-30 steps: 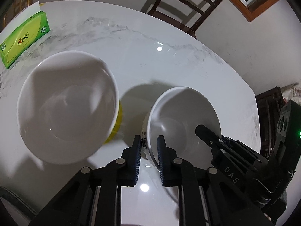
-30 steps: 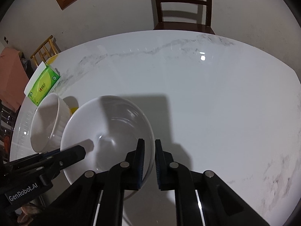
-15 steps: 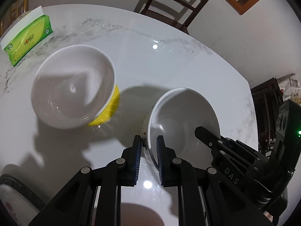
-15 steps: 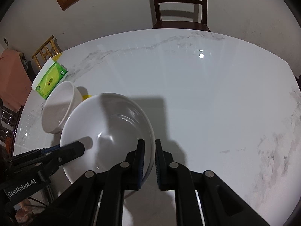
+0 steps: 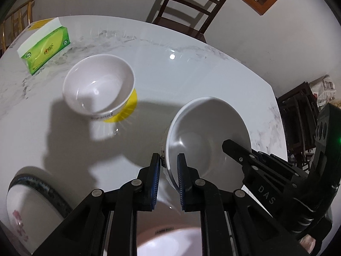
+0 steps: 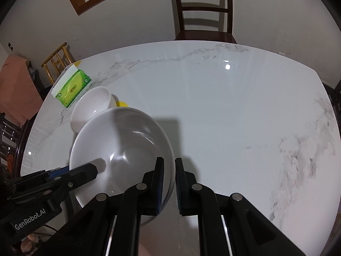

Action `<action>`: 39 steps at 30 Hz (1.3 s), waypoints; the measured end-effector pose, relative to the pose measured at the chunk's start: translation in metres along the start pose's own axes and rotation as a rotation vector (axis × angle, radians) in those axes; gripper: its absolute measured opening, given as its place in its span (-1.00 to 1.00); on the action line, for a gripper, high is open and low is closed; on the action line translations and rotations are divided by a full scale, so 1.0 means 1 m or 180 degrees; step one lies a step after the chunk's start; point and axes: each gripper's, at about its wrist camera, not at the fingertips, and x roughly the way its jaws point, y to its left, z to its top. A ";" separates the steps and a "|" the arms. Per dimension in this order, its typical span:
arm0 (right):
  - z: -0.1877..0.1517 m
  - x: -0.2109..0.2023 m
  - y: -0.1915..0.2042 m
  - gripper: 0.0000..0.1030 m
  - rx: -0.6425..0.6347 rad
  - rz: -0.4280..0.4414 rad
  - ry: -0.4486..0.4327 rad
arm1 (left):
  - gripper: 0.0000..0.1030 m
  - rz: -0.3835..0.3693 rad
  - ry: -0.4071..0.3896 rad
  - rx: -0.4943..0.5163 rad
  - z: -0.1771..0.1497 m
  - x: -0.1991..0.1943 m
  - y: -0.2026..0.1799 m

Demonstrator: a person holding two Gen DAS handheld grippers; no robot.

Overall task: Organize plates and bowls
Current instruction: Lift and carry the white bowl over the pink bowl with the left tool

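Two matte black handheld grippers with blue ribbed pads

The left gripper [image 5: 168,178] and right gripper [image 6: 169,184] share angular black linkage arms pinned with round silver screws. White lettering reads "DAS" on the right gripper's arm, "GenRobot.AI" on the left's. A green light glows on the right gripper's body, seen from the left wrist.

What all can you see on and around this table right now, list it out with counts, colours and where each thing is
large bowl: 1, white, held off the table by both grippers
small bowl: 1, white, on a yellow disc
tissue box: 1, green, far left of table
patterned dish: 1, white with dark rim, near left edge
table: 1, white marble
chairs: dark wood one behind the table, others at the sides
left gripper: black, clamping bowl rim
right gripper: black, clamping opposite rim
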 end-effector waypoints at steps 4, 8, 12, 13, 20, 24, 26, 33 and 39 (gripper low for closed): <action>-0.013 -0.015 0.008 -0.80 -0.0042 -0.0005 -0.0024 | -0.76 -0.0005 -0.0025 0.0045 -0.013 -0.015 -0.001; -0.027 -0.030 0.018 -0.80 -0.0081 -0.0003 -0.0039 | -0.76 0.0001 -0.0040 0.0073 -0.028 -0.029 0.000; -0.043 -0.043 0.025 -0.80 -0.0098 0.0013 -0.0057 | -0.76 0.0000 -0.0071 0.0089 -0.043 -0.043 0.000; -0.047 -0.046 0.026 -0.80 -0.0101 0.0015 -0.0060 | -0.76 0.0002 -0.0084 0.0095 -0.047 -0.047 0.001; -0.079 -0.061 0.040 -0.79 -0.0164 0.0023 -0.0013 | -0.77 0.0014 -0.0094 0.0069 -0.079 -0.064 0.010; -0.096 -0.067 0.046 -0.79 -0.0184 0.0027 0.0006 | -0.77 0.0010 -0.0056 0.0058 -0.099 -0.069 0.012; -0.102 -0.069 0.048 -0.79 -0.0194 0.0021 0.0010 | -0.77 0.0006 -0.0038 0.0062 -0.108 -0.071 0.014; -0.128 -0.062 0.050 -0.79 -0.0184 0.0008 0.0129 | -0.77 -0.0014 0.0049 0.0015 -0.133 -0.068 0.019; -0.141 -0.051 0.045 -0.79 -0.0123 0.0027 0.0240 | -0.77 0.0017 0.0114 0.0018 -0.144 -0.059 0.021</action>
